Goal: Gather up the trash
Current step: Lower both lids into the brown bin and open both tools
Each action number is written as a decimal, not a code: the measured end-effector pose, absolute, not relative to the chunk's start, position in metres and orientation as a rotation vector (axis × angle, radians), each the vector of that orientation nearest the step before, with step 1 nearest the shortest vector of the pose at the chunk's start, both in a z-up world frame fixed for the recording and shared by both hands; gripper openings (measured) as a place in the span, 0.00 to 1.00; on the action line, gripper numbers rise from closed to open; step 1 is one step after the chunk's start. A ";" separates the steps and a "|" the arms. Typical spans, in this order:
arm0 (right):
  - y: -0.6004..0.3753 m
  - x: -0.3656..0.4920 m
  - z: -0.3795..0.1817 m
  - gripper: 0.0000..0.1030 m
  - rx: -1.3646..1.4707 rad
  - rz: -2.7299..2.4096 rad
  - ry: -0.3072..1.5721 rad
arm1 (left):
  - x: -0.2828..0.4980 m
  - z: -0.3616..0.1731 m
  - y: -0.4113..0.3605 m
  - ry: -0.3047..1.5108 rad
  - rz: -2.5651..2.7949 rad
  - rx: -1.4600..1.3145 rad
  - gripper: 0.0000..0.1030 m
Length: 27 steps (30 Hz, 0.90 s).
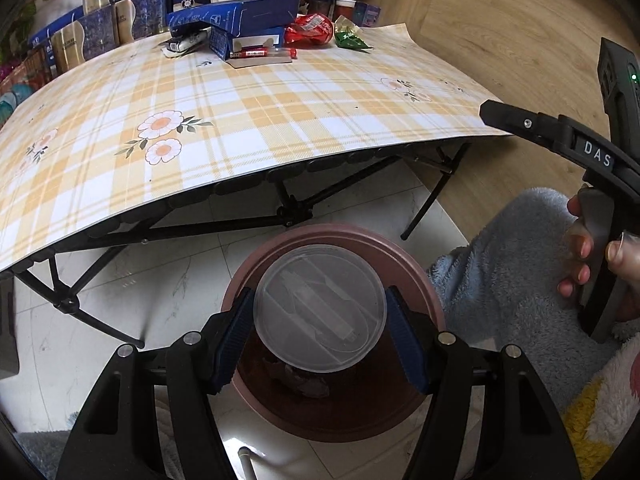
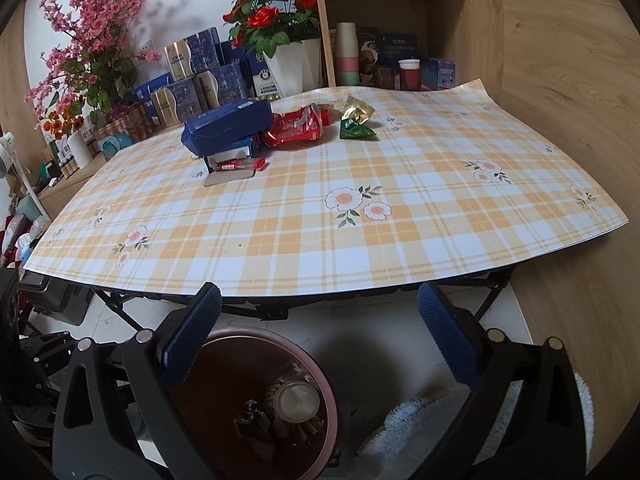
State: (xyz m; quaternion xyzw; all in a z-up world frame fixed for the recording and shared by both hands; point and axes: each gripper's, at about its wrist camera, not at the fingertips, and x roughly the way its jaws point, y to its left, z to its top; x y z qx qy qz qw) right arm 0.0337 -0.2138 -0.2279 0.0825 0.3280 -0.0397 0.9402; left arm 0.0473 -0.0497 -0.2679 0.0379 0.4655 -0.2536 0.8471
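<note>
My left gripper [image 1: 320, 312] is shut on a clear round plastic container [image 1: 320, 308] and holds it over the brown trash bin [image 1: 424, 280] on the floor. My right gripper [image 2: 320, 332] is open and empty, above the same bin [image 2: 316, 364], which holds crumpled trash and a round lid. On the table's far side lie a blue box [image 2: 228, 124], a red wrapper [image 2: 294, 126], a green and gold packet [image 2: 356, 122] and a red pen [image 2: 240, 166]. These also show in the left wrist view: box [image 1: 240, 20], wrapper [image 1: 312, 30], packet [image 1: 350, 36].
The folding table with a plaid cloth [image 2: 360, 240] stands before the bin. Boxes, flower pots [image 2: 292, 64] and cups [image 2: 346, 54] line the back. A person's hand and fluffy blue sleeve [image 1: 500, 280] are at the right.
</note>
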 end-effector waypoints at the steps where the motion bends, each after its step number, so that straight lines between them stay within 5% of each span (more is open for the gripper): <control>1: -0.213 0.035 -0.229 0.94 0.168 -0.082 0.677 | 0.048 -0.268 -0.049 0.983 -0.535 0.075 0.62; 7: -0.210 0.036 -0.231 0.94 0.155 -0.069 0.689 | 0.046 -0.261 -0.048 0.955 -0.537 0.068 0.64; 14: -0.215 0.038 -0.232 0.94 0.177 -0.091 0.696 | 0.045 -0.248 -0.037 0.893 -0.492 0.032 0.89; 27: -0.211 0.036 -0.230 0.94 0.184 -0.048 0.682 | 0.052 -0.239 -0.008 0.851 -0.352 -0.068 0.94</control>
